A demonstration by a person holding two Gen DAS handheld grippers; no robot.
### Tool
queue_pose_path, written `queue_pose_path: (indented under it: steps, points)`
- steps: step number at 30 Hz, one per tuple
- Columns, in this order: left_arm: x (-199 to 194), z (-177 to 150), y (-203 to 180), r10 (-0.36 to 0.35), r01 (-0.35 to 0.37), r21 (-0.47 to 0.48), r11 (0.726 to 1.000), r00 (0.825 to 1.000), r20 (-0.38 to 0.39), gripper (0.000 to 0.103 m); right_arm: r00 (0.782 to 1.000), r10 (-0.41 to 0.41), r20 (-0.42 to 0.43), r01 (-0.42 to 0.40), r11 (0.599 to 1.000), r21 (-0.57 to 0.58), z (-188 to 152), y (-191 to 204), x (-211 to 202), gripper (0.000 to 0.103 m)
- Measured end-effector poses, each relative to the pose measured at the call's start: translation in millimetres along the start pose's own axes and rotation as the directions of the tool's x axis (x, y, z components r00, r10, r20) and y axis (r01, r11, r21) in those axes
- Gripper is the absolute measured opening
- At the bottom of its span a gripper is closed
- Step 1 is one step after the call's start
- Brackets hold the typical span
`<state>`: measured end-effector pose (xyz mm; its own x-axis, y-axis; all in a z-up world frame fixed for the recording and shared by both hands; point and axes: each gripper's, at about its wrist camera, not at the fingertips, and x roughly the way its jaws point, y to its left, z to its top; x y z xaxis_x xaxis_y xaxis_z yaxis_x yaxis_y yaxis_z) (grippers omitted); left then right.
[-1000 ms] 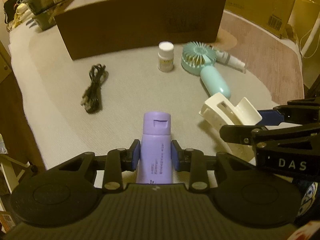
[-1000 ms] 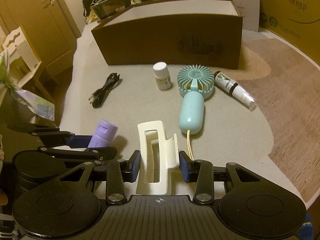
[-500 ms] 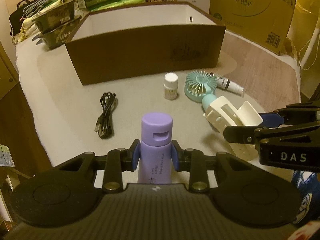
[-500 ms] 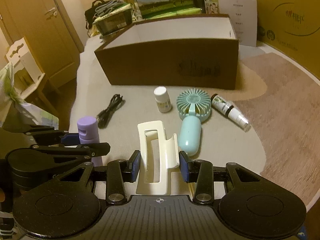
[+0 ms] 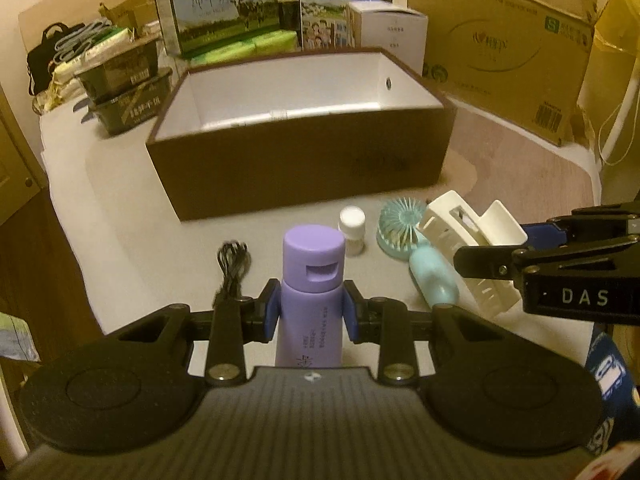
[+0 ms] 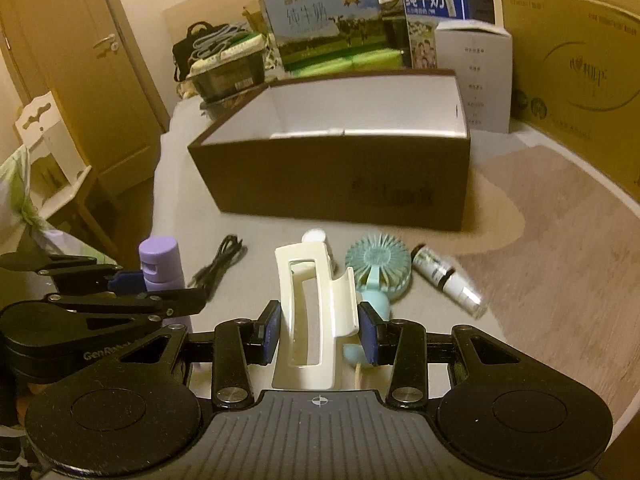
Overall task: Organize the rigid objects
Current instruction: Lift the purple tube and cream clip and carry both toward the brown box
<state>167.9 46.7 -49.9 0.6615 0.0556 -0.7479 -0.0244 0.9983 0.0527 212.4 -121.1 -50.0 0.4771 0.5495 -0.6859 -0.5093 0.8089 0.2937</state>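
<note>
Left gripper [image 5: 311, 312] clamped on purple bottle [image 5: 313, 280], blue pads tight on both sides, bottle upright w/ cap on top. Held up above gray table [image 5: 132, 232], not touching it. Same bottle seen from right cam [image 6: 160, 264], stuck between left tool's fingers at far left.

Right gripper [image 6: 319, 334] squeezing cream hair clip [image 6: 314, 312], pads pressed on both sides. Clip long-ways, pointing away from cam, also up off table. In left cam, clip [image 5: 468, 236] at right side w/ black fingers around it.

Brown box [image 6: 344, 176] w/ white inside sits past both tools, top open. Box [image 5: 304, 168] near middle of table; little of its floor in view.

Stuff on table btw tools & box:
- black cable [image 6: 220, 260], bunched up, left side
- small white pill bottle [image 5: 351, 230], standing, partly hidden by clip in right cam
- teal hand fan [image 6: 376, 264], lying flat, handle toward cam, just beside pill bottle
- small spray bottle [image 6: 446, 280], lying on side, right of fan, dark body, white end

Milk cartons [image 5: 224, 8] & big cardboard boxes [image 5: 504, 52] behind brown box. Door [image 6: 76, 60] at far left in right cam.
</note>
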Motion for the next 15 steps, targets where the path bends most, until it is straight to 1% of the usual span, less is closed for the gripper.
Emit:
queue_pose_path:
  steps: [8,12,15]
  points:
    - [-7.7,35.3,8.4,-0.011,0.011,0.004,1.000,0.998,0.068,0.029,0.999,0.011,0.042,-0.010,1.000,-0.022,28.1,-6.9,1.1,0.041]
    - [-11.1,63.6,14.4,-0.026,0.025,0.008,1.000,0.993,0.116,0.029,0.997,0.020,0.075,-0.019,1.000,-0.018,51.9,-12.9,1.8,0.041]
    - [-11.3,84.2,17.8,-0.026,0.023,0.021,1.000,0.988,0.150,0.029,0.995,0.026,0.100,-0.025,1.000,-0.017,73.0,-15.9,5.9,0.041]
